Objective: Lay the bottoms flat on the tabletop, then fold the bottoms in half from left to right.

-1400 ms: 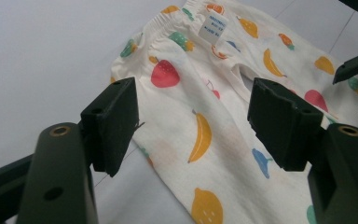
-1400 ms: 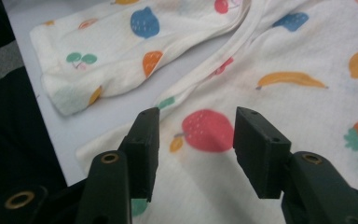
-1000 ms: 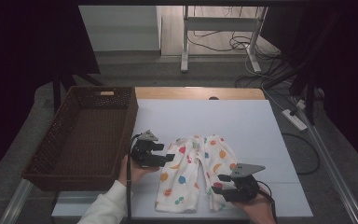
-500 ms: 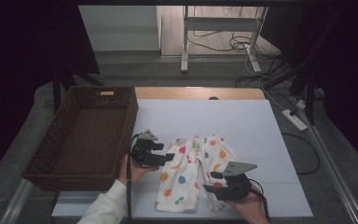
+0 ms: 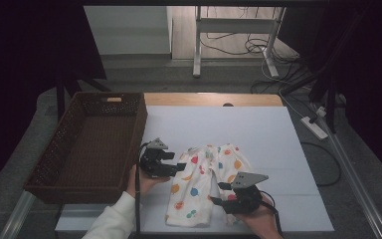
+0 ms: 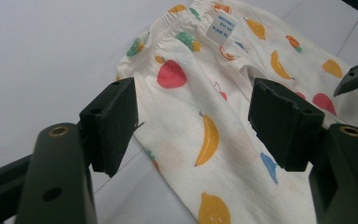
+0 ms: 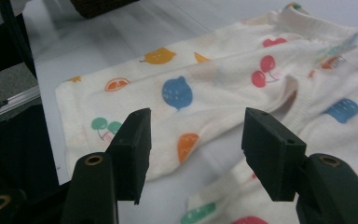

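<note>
Right tool held spread over leg hems. Fruit-print toddler pants, cream, laid flat on white counter, waistband at far end, label seen inside. Left tool spread at left edge. Wicker basket set farther left.

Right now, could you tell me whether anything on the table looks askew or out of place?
Nothing stands out. The fruit-print trousers lie flat on the white table, slightly rumpled at the crotch, and the brown basket sits squarely beside them.
</note>
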